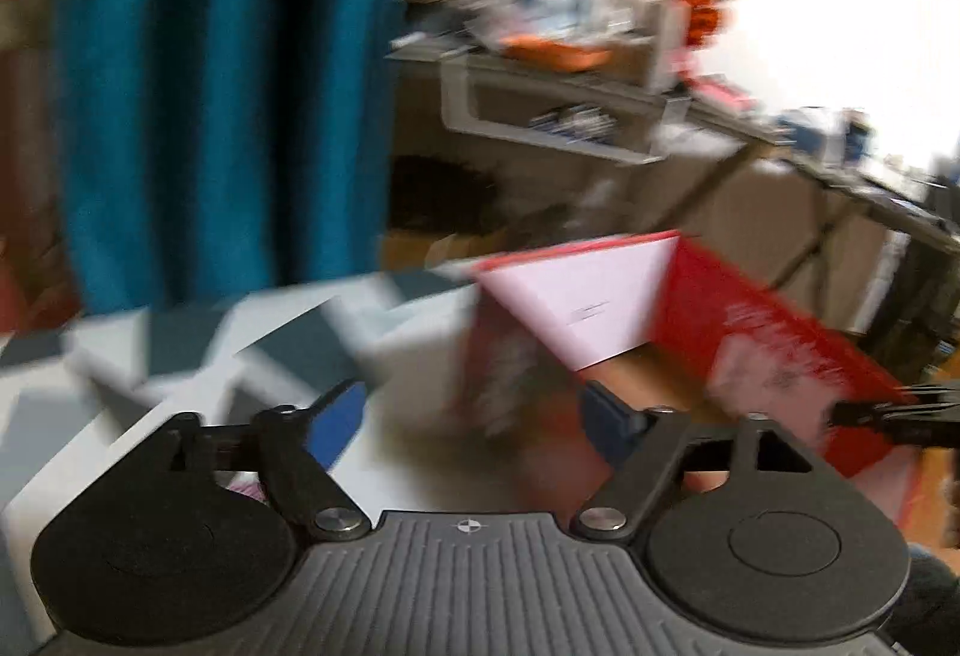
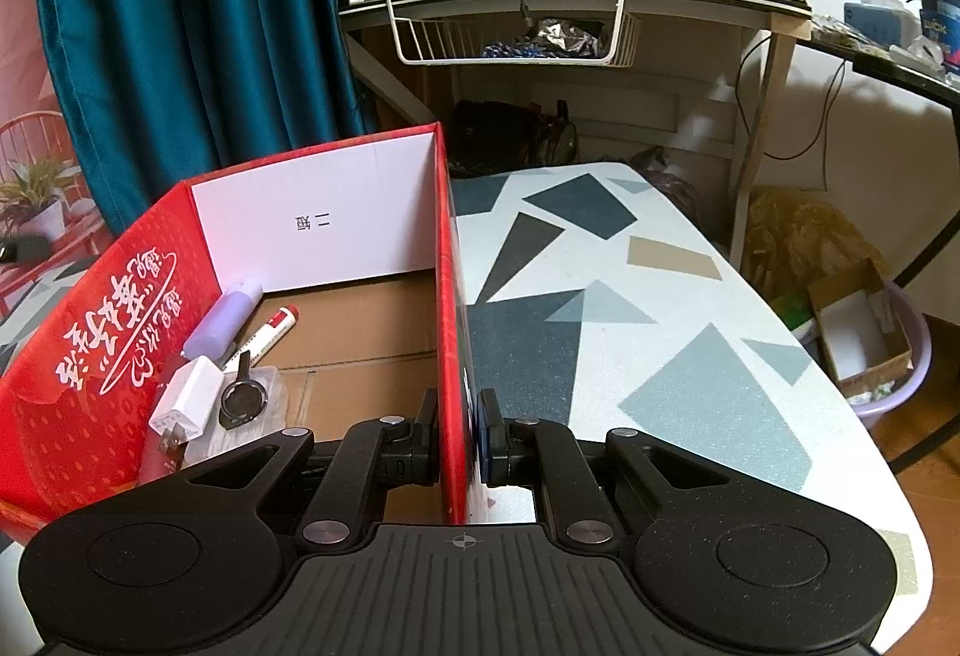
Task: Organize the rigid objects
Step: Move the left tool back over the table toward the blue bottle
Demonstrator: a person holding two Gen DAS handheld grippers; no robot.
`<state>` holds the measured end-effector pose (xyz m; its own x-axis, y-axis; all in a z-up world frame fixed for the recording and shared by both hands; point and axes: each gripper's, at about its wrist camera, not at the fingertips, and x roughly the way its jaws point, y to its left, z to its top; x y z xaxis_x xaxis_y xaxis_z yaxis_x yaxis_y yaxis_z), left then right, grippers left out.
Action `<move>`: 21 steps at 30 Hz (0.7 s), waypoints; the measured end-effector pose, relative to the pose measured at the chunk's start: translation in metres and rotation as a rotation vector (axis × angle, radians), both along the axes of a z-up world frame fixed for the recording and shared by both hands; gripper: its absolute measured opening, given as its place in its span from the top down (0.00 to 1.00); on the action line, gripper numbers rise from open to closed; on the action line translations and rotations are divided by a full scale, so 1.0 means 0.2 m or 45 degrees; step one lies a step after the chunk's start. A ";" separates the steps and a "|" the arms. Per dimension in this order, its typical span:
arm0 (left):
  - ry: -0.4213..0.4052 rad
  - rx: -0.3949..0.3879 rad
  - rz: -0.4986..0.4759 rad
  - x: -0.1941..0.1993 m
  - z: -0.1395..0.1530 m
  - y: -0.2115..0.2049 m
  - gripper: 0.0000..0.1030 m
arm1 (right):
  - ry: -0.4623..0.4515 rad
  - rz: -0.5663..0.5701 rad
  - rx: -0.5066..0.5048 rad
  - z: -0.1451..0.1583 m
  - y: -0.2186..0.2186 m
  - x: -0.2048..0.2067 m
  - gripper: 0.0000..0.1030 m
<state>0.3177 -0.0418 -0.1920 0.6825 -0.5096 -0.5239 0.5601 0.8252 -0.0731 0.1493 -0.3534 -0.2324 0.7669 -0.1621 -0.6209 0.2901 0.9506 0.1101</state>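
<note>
Fingers of the right gripper clench the near wall of the red box to steady it on the table, while the left gripper, blurred, seems spread and empty, probably free to fetch.

The right gripper is clamped on the right-hand wall of the red cardboard box, one pad inside the wall and one outside. The box stands at the left edge of the patterned table. In the box's near-left corner lie a purple tube, a red-capped marker, a white charger plug and a black ring holder.
</note>
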 end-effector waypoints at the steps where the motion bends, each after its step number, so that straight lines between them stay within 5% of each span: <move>1: 0.037 0.021 0.065 0.01 -0.02 0.05 0.04 | -0.001 0.000 0.000 0.00 0.00 0.00 0.90; 12: 0.184 0.107 0.341 0.03 -0.27 0.39 0.04 | -0.001 0.003 -0.001 0.00 0.00 -0.01 0.89; 21: 0.191 0.106 0.526 0.15 -0.35 0.40 0.11 | 0.001 0.003 -0.002 0.00 0.00 -0.01 0.89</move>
<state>0.3478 0.0386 -0.2623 0.7333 -0.1622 -0.6603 0.1704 0.9840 -0.0525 0.1480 -0.3536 -0.2323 0.7671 -0.1611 -0.6210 0.2876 0.9516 0.1084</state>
